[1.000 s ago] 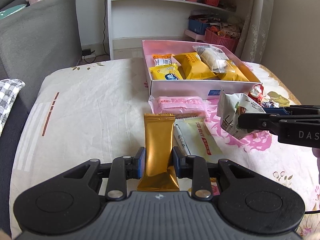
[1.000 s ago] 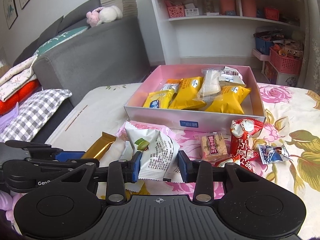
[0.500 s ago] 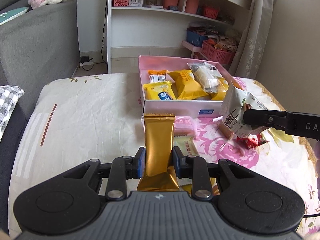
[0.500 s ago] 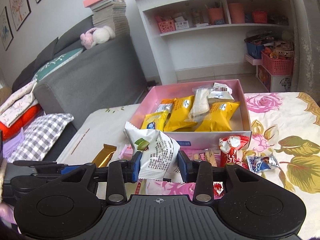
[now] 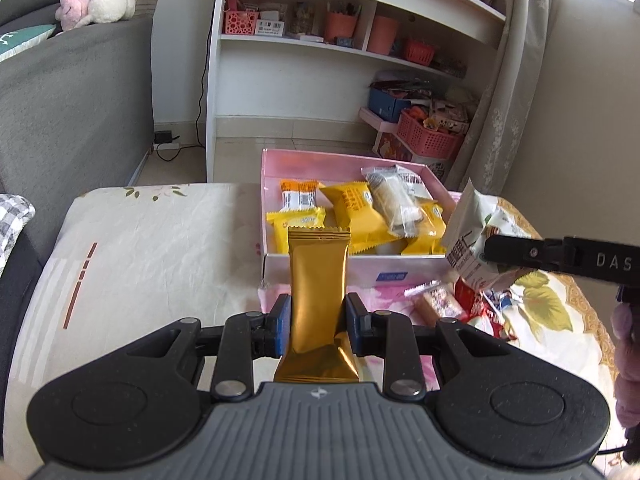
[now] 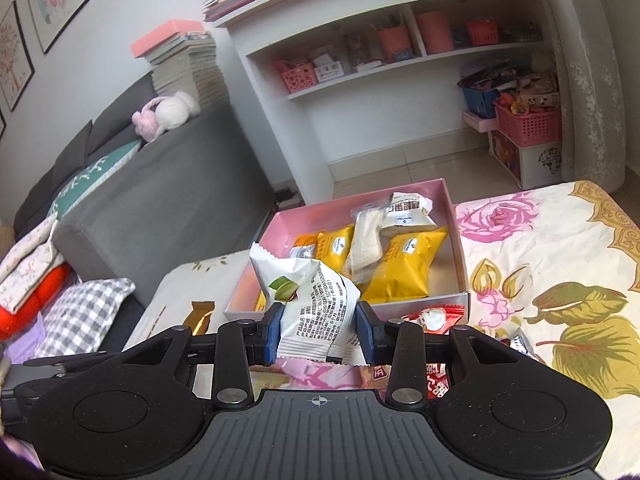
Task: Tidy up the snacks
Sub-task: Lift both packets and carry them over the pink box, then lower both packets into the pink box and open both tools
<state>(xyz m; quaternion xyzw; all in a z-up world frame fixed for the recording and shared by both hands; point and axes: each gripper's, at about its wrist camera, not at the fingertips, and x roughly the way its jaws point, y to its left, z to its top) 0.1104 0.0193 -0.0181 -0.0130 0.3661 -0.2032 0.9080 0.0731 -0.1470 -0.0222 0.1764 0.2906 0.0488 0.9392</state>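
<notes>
Both packets have been lifted toward the pink cardboard box (image 5: pixel 276 264) mid-frame, already part-filled: the gold foil packet (image 5: pixel 318 280) is clenched in the left hand-held gripper (image 5: pixel 318 328), the white crinkled packet (image 6: pixel 316 304) in the right hand-held gripper (image 6: pixel 320 334), while loose snacks (image 5: pixel 440 302) are left on the floral-clothed worktop (image 6: pixel 560 264).

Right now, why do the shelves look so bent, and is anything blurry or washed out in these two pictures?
Left wrist view: the fisheye lens bows the white shelf, and daylight washes out the top right corner by the curtain. Right wrist view: the same bending tilts the shelf; the gold packet at the left edge is soft, while print on the white packet stays readable.
</notes>
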